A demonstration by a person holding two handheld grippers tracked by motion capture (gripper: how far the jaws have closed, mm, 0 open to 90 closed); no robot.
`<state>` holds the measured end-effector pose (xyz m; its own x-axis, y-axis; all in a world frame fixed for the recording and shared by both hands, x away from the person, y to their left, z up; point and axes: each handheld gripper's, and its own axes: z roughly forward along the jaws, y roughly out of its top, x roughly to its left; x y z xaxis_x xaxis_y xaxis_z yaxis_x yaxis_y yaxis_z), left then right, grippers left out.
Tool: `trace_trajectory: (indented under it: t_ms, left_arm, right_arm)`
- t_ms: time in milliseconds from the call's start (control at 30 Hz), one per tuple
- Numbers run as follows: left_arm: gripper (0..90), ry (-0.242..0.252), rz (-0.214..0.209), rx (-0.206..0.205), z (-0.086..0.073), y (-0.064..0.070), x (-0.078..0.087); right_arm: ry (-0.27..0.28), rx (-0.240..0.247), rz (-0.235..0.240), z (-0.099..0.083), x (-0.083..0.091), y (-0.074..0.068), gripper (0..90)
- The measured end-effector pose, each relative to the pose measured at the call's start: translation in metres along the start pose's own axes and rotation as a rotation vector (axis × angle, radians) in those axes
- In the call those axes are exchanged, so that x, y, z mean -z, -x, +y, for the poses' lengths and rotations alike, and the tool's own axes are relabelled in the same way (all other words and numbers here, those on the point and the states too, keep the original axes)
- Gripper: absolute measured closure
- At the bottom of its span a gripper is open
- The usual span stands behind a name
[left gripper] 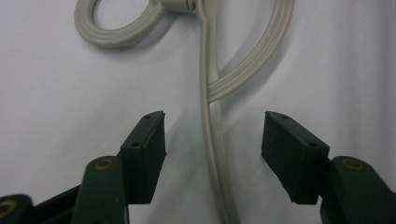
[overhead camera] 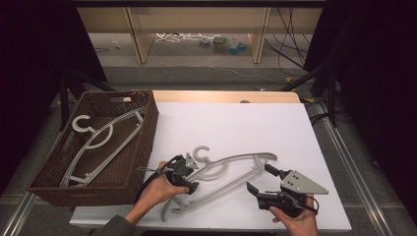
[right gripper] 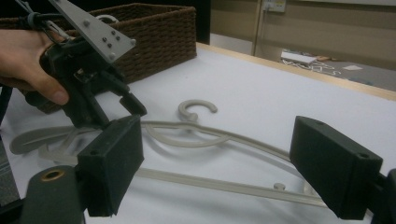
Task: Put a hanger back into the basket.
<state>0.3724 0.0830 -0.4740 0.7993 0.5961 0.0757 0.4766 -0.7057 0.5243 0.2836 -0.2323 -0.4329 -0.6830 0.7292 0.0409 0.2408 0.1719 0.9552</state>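
A pale grey plastic hanger lies flat on the white table top, its hook pointing to the far side. My left gripper is open and straddles the hanger's left arm just below the hook. In the left gripper view that arm runs up between the two black jaws of my left gripper without touching either. My right gripper is open by the hanger's right end. In the right gripper view the hanger lies ahead of my right gripper, and the left gripper stands over its far arm.
A dark brown wicker basket sits at the table's left edge and holds more grey hangers; the same basket is behind the left hand. The white surface stretches beyond the hanger. Wooden shelf legs and cables stand on the floor behind.
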Motion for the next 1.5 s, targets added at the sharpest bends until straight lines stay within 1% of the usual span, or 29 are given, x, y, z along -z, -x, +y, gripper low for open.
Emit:
trace_trajectory:
  t_ms: [33,67,133,167,200,233,300,367,400,433,500,533,567,600,700,767,800,833,900,933,1067,1100,1167,1333,1367,1400,1433,1467,1500]
  left_arm:
    - [41.6,-0.019,-0.022,-0.008,0.001,-0.001,0.0]
    - [44.0,-0.02,-0.038,-0.003,0.001,-0.003,0.0]
    - [48.1,-0.024,-0.051,0.003,0.003,-0.003,0.0]
    - [52.2,-0.031,-0.063,0.001,0.004,-0.003,-0.001]
    - [54.9,-0.036,-0.07,-0.009,0.006,-0.003,-0.001]
    - [56.6,-0.054,-0.081,-0.015,0.008,-0.004,-0.001]
    - [59.7,-0.09,-0.093,-0.048,0.012,-0.006,-0.001]
    - [60.2,-0.099,-0.103,-0.042,0.014,-0.008,-0.002]
    - [60.8,-0.093,-0.119,-0.005,0.015,-0.008,-0.003]
    - [63.0,-0.094,-0.118,-0.019,0.016,-0.011,-0.003]
    - [67.9,-0.084,-0.118,0.005,0.016,-0.012,-0.005]
    - [70.1,-0.101,-0.124,-0.004,0.017,-0.014,-0.004]
    - [72.5,-0.097,-0.123,-0.007,0.017,-0.016,-0.005]
    - [74.6,-0.092,-0.13,0.012,0.017,-0.017,-0.006]
    - [78.7,-0.084,-0.143,0.039,0.017,-0.021,-0.006]
    - [78.9,-0.096,-0.139,0.009,0.017,-0.021,-0.005]
    - [78.9,-0.081,-0.142,0.027,0.016,-0.021,-0.006]
    - [79.2,-0.053,-0.144,0.065,0.015,-0.02,-0.007]
    - [79.9,-0.038,-0.148,0.092,0.013,-0.02,-0.007]
    - [80.2,-0.037,-0.147,0.079,0.013,-0.022,-0.007]
    - [80.9,-0.023,-0.132,0.079,0.013,-0.022,-0.007]
    - [81.0,-0.022,-0.129,0.079,0.013,-0.023,-0.007]
    - [81.1,-0.014,-0.122,0.086,0.013,-0.024,-0.006]
    - [81.2,0.015,-0.091,0.095,0.011,-0.032,0.002]
    - [81.3,0.02,-0.091,0.095,0.011,-0.033,0.004]
    - [81.3,0.043,-0.085,0.113,0.01,-0.034,0.005]
    - [81.3,0.038,-0.083,0.095,0.01,-0.036,0.009]
    - [81.3,0.062,-0.082,0.128,0.01,-0.036,0.01]
    - [81.3,0.076,-0.079,0.136,0.01,-0.037,0.011]
  right_arm:
    - [-0.003,0.001,-0.001,0.0,0.0,0.0,18.4]
    - [-0.022,0.009,-0.009,0.0,0.001,0.0,18.4]
    - [-0.009,0.002,-0.003,0.0,0.001,0.0,18.5]
    - [-0.022,0.011,-0.014,0.001,0.003,0.001,18.5]
    - [0.003,0.002,-0.002,0.0,0.0,0.0,18.5]
    - [-0.02,0.009,-0.01,0.0,0.001,0.001,18.5]
    - [-0.021,0.009,-0.009,0.001,0.001,0.0,18.6]
    - [-0.02,0.012,-0.011,0.001,0.001,0.0,18.6]
    - [-0.022,0.011,-0.01,0.001,0.001,0.0,18.6]
    - [-0.023,0.011,-0.009,0.001,0.001,0.0,18.7]
    - [-0.018,0.013,-0.009,0.001,0.002,0.001,18.7]
    - [-0.02,0.012,-0.009,0.001,0.002,0.0,18.7]
    - [-0.026,0.01,-0.007,0.0,0.001,0.0,18.7]
    - [-0.028,0.012,-0.01,0.001,0.002,0.0,18.7]
    - [-0.023,0.012,-0.01,0.001,0.001,0.0,18.8]
    - [-0.023,0.012,-0.007,0.001,0.001,0.0,18.8]
    - [-0.021,0.014,-0.009,0.001,0.001,0.0,18.9]
    - [-0.019,0.012,-0.009,0.001,0.001,0.0,18.9]
    - [-0.02,0.012,-0.009,0.001,0.001,0.0,18.9]
    - [-0.021,0.012,-0.009,0.001,0.001,0.0,18.9]
    - [-0.013,0.012,-0.01,0.001,0.001,0.0,18.9]
    - [-0.001,0.005,0.001,0.0,0.0,0.0,18.9]
    - [-0.007,0.013,-0.01,0.001,0.001,0.001,18.9]
    - [0.004,0.003,-0.002,0.001,0.0,0.001,18.9]
    - [-0.013,0.014,-0.012,0.001,0.002,0.002,18.9]
    - [-0.019,0.029,-0.019,0.002,0.003,0.002,18.9]
    - [-0.013,0.016,-0.011,0.001,0.002,0.001,19.0]
    - [-0.021,0.016,-0.012,0.001,0.002,0.001,19.0]
    - [-0.013,0.011,-0.014,0.001,0.001,0.001,18.9]
